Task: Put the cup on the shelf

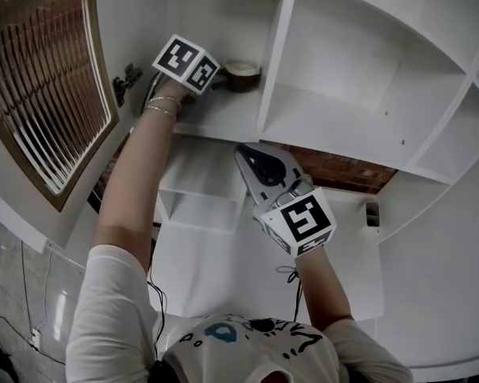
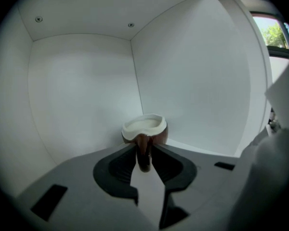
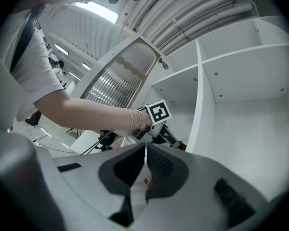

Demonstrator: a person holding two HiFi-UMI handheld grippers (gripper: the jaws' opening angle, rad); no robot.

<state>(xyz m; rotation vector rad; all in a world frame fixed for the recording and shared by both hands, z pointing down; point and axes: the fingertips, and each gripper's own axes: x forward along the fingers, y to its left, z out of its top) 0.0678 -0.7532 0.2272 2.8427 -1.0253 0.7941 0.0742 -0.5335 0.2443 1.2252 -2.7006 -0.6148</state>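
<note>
One cup (image 2: pixel 144 129) stands upright on the shelf (image 1: pixel 223 114), near its back corner: placement looks done. My left hand-held gripper (image 2: pixel 144 154) is part open, the handle loose between its jaws; withdrawal remains. My right hand-held gripper (image 3: pixel 145 150) is closed on nothing, clear of the shelf.

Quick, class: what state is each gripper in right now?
Left gripper: jaws either side of the handle of the cup; whether they press it cannot be told.
Right gripper: closed, holding nothing.

cup (image 2: pixel 144 128) deep in cubby (image 2: pixel 82 95), divider (image 1: pixel 273 54) alongside, front open
</note>
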